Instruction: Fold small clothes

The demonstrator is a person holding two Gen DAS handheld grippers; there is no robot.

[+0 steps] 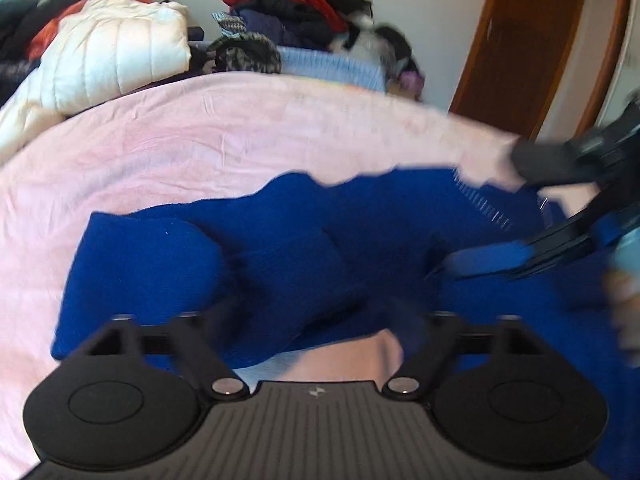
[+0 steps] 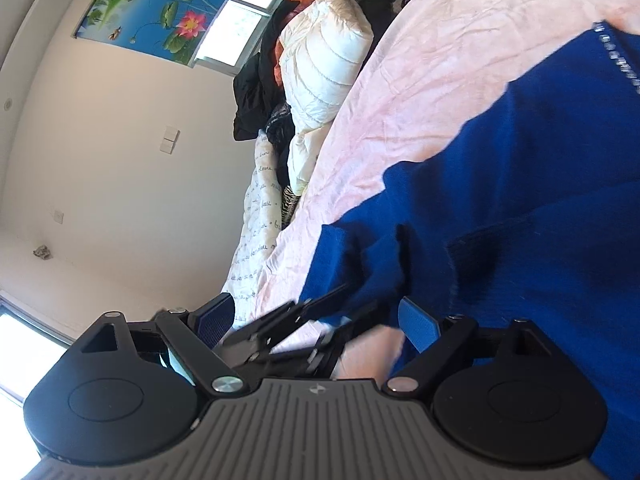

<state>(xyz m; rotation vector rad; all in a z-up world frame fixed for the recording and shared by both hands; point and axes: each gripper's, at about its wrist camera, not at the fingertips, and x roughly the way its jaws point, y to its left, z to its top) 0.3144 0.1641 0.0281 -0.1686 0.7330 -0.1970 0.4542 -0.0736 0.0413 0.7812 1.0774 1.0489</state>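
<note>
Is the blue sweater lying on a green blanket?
No, the blue sweater lies spread on a pink blanket.

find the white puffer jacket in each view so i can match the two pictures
Left wrist view: white puffer jacket at upper left, on the far side of the pink bed sheet, beside a clothes pile.
Right wrist view: the jacket at top centre, running down the sheet's left edge.
Shared landmark: the blue sweater on the sheet, in both views.
</note>
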